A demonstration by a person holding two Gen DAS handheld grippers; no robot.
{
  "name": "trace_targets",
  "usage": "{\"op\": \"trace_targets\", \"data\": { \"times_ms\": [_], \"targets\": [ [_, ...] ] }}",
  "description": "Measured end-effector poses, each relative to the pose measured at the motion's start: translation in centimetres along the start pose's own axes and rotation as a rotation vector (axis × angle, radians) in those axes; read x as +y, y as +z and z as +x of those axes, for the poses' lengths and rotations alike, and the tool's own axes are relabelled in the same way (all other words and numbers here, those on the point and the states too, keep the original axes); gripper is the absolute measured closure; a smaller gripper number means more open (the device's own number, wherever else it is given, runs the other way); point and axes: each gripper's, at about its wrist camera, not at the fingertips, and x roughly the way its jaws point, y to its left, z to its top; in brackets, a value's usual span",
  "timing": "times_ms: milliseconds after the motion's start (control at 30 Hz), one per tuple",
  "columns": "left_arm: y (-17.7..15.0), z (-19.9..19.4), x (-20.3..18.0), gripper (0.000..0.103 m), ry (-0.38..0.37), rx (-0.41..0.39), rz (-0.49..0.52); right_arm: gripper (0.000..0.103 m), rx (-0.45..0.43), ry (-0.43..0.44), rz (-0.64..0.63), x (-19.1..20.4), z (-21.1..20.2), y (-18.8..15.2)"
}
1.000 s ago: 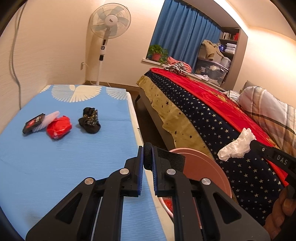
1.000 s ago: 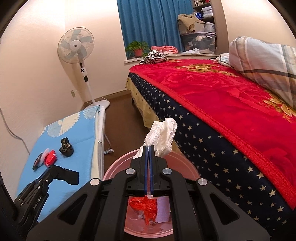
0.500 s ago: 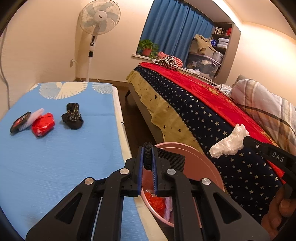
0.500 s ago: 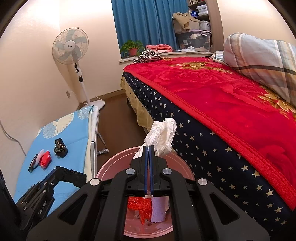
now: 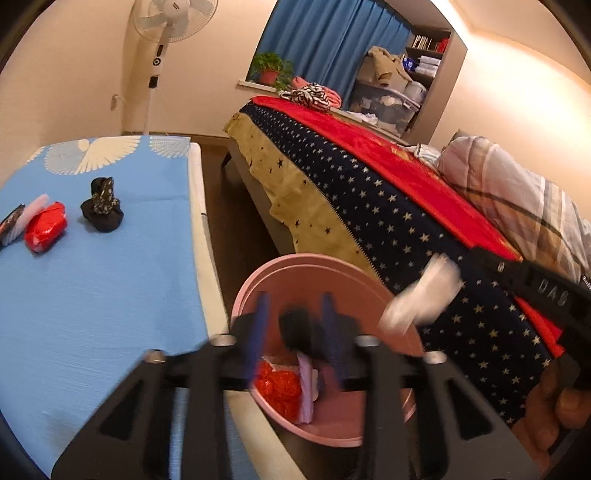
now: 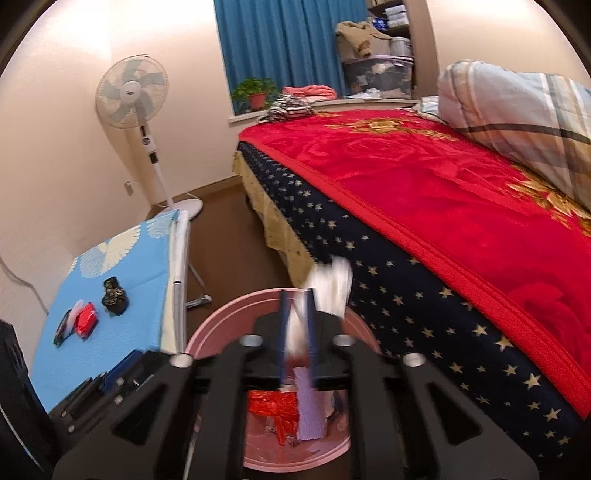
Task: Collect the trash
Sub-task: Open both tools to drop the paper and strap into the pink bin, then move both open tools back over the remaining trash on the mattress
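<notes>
A pink bin (image 5: 317, 280) stands on the floor between the blue-covered table and the bed; it also shows in the right wrist view (image 6: 221, 325). Red wrapper (image 5: 277, 387) and purple trash lie inside. My left gripper (image 5: 297, 332) is open above the bin, and a blurred black piece (image 5: 295, 325) sits between its fingers. My right gripper (image 6: 297, 325) is open over the bin, with a crumpled white tissue (image 6: 332, 284) blurred between and beyond its fingers. On the table lie a red wrapper (image 5: 46, 225), a black bundle (image 5: 103, 206) and a dark packet (image 5: 9, 223).
The bed with a red and starred blanket (image 5: 388, 206) runs along the right of the bin. A standing fan (image 5: 162, 33) is by the far wall. A plaid pillow (image 6: 517, 110) lies on the bed. The table edge (image 5: 201, 236) borders the bin's left.
Both grippers have opened over the bin. The black piece is loose between the left fingers, and the white tissue has slipped and blurred at the right fingers.
</notes>
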Motion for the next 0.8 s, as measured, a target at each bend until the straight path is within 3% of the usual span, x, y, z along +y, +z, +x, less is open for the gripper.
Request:
{"op": "trace_targets", "data": {
  "times_ms": [33,200,467,800],
  "targets": [
    [-0.1,0.0,0.1,0.068,0.005,0.001,0.003,0.059,-0.005,-0.005,0.006,-0.1,-0.1,0.0],
    [0.0,-1.0,1.1,0.068,0.028,-0.024,-0.014,0.059,-0.008,0.011,-0.001,0.2,-0.2,0.0],
    [0.8,-3.3,4.4,0.068,0.130,-0.098,-0.061,0.059,0.003,0.069,-0.020,2.8,0.6,-0.6],
    [1.8,-5.4,9.8,0.068,0.278,-0.180,-0.122,0.060,-0.002,0.217,-0.036,9.5,3.3,-1.7]
  ]
}}
